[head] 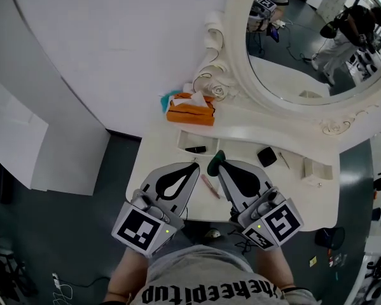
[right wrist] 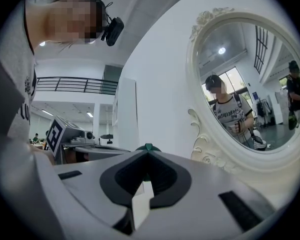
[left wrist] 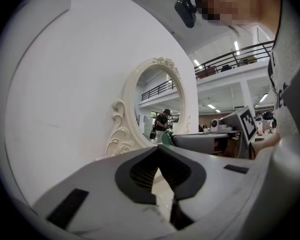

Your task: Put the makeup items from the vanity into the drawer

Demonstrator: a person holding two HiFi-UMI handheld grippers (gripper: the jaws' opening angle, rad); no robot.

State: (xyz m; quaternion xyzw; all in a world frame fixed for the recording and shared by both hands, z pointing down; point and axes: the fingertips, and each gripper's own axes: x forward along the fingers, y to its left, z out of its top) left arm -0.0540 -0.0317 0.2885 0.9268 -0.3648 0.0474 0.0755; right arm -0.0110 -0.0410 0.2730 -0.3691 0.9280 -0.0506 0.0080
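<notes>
The mirror (head: 317,43) runs off the top and right edges. Below it, the surface's (head: 155,161) near edge disappears under the left tongs (head: 193,166) and right tongs (head: 219,164). The green thing (head: 214,164) nipped in the right tongs is mostly covered. The dark bit (head: 195,149) under the mirror is too small to name.

Bright, even light from ceiling lamps (left wrist: 237,47) cast soft shadows; both gripper views bowed toward black, vignetted edges.

Open lab hall: mezzanine railing (left wrist: 240,59), strip lights (left wrist: 236,46), vanity (head: 161,154), ornate mirror (head: 317,40).
</notes>
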